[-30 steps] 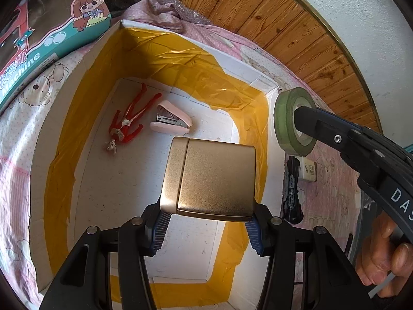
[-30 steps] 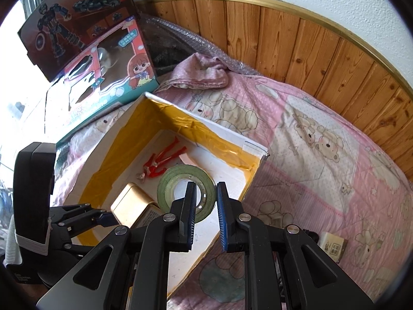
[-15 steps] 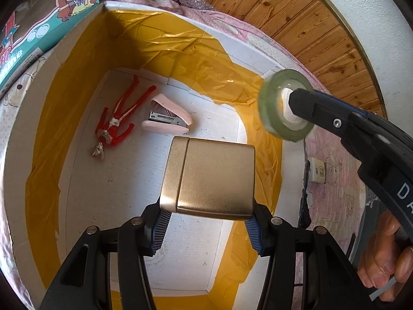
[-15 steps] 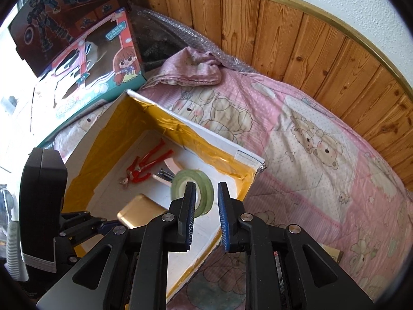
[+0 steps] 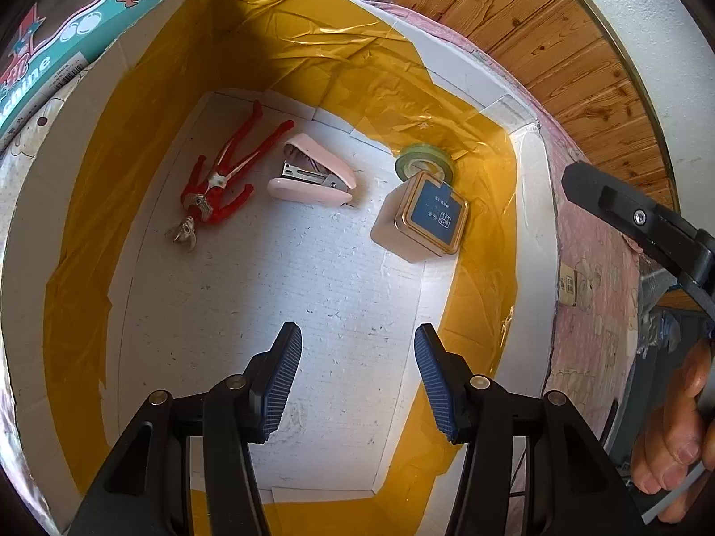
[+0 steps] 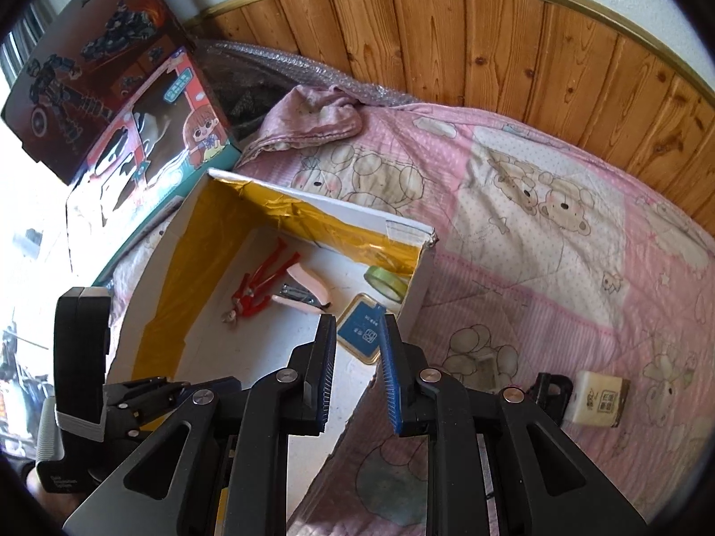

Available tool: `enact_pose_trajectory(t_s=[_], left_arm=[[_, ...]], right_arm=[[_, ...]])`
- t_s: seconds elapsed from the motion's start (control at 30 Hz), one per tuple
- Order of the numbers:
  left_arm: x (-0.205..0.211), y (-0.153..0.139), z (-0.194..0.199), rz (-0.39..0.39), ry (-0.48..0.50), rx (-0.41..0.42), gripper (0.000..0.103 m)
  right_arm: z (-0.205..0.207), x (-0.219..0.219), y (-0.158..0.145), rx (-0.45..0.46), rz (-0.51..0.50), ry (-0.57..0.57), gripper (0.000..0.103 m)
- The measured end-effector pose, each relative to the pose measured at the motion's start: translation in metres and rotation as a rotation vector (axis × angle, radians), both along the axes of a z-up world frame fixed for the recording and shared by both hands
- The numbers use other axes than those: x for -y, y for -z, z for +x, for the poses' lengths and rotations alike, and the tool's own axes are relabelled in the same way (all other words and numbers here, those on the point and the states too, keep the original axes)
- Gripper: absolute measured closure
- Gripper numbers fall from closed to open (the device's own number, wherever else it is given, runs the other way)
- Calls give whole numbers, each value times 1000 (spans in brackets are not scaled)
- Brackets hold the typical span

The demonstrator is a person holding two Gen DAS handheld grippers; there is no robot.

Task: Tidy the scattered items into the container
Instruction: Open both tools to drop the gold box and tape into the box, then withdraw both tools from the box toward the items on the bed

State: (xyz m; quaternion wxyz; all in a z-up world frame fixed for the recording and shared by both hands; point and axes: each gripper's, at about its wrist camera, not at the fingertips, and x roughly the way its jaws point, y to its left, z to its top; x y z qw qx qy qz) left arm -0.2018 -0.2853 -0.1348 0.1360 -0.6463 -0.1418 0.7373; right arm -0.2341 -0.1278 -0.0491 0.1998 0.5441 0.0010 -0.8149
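Left wrist view looks straight down into the box [image 5: 532, 187], white card lined with yellow tape, and the left gripper [image 5: 355, 373] hangs over its floor with jaws spread wide and nothing between the blue pads. On the floor sits the gold tin [image 5: 420, 219], blue label showing, tipped against the far right corner, and the green tape roll [image 5: 424, 161] lies touching it just behind, right against the yellow wall. Beside them rests the pink stapler [image 5: 313, 174], and left of that the red pliers [image 5: 223, 174], handles pointing to the back wall. Over to the right wrist view: the right gripper [image 6: 357, 370] hovers above the box's near right edge, jaws parted a narrow way, holding nothing; through the gap you catch the tin's label. Out on the pink quilt [image 6: 558, 245], well apart from the box, a small cream block [image 6: 596, 397] lies at the right, with a dark item just beside it, too hidden by the gripper to name. Toy boxes [image 6: 147, 134] lean beyond the box's far left corner, and a hand [image 5: 675, 437] grips the right handle.
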Motion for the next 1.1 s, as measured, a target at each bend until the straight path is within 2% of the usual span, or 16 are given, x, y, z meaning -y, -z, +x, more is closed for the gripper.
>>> enact_pose_trajectory(t_s=[0.33,0.77,1.1], left_arm=[[-1,-26,20,20,18,-42,49],[15,-62,72,51,4,-108,49],[12,-75,120,60,42,-140,49]], right_arm=[[43,6,-8,26,-48,2,81],[112,21,-33,10,-94,-11,81],[169,1,-46,-8,-131,46,81]])
